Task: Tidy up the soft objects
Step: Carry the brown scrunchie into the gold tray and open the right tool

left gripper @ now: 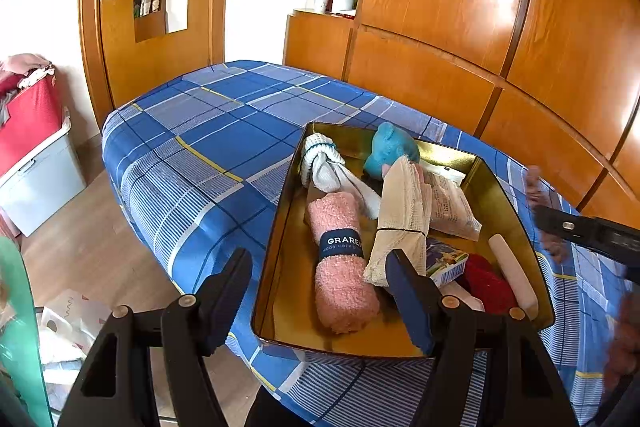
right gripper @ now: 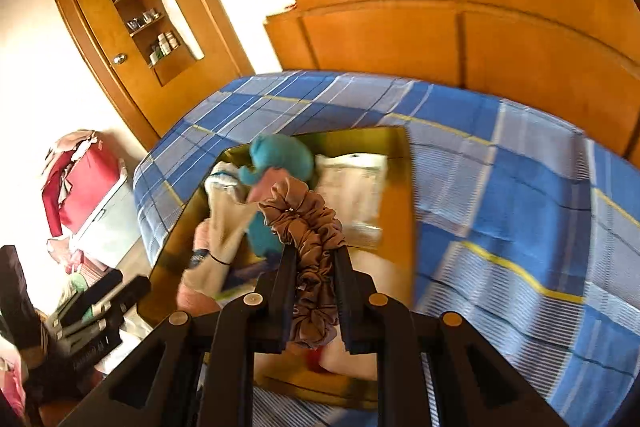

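right tongs point(right gripper: 316, 251): clenched on brown scrunchie point(right gripper: 308, 223)
left tongs point(left gripper: 320, 267): released, empty
drop: free corner of gold tray point(left gripper: 280, 287), clear of teal plush point(left gripper: 394, 147)

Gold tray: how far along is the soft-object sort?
Mostly loaded: the gold tray on the plaid bedspread already holds the pink rolled towel, a knotted white cloth, a teal plush, a beige mesh bag and more. In hand: the right gripper is shut on a brown scrunchie above the tray. The left gripper is open, empty. Left: release the scrunchie.
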`<act>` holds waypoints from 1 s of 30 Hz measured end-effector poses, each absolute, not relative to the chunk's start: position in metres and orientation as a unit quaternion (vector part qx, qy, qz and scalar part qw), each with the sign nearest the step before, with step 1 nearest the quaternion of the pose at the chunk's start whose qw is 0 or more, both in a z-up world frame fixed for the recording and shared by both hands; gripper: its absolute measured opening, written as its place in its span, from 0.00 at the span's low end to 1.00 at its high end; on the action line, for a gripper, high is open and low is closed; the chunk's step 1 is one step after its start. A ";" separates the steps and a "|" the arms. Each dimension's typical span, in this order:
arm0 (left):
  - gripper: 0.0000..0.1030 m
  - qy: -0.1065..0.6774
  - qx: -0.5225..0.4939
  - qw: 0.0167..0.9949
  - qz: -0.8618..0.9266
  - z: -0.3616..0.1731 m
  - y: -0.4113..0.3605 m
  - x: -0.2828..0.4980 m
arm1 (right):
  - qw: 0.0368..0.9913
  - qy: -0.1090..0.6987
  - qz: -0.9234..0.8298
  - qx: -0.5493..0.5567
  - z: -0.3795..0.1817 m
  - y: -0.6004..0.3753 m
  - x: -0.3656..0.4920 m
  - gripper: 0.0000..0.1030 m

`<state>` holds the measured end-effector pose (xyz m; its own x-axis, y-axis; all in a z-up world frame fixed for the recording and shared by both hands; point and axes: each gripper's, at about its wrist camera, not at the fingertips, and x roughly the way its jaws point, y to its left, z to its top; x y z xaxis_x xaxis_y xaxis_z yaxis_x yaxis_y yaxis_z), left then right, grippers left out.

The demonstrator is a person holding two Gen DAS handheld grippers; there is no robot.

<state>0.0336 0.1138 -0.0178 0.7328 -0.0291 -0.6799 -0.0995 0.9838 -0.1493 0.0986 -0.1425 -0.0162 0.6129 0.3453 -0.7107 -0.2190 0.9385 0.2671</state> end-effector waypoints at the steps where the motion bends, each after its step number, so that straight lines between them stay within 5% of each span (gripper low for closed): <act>1: 0.68 0.366 -0.090 0.926 0.020 -0.019 0.115 0.034 | 0.892 0.417 0.155 0.076 -0.021 -0.138 0.105 0.16; 15: 0.69 0.387 -0.093 0.917 0.025 -0.035 0.118 0.042 | 0.854 0.504 0.127 0.031 -0.089 -0.103 0.153 0.28; 30: 0.89 0.386 -0.080 0.919 0.031 -0.030 0.112 0.041 | 0.873 0.470 0.126 0.039 -0.075 -0.104 0.136 0.38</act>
<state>0.0406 0.1123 -0.0298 0.7004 -0.0051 -0.7137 -0.1185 0.9853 -0.1233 0.1362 -0.1041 -0.0749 0.5263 0.2565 -0.8107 -0.1837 0.9652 0.1861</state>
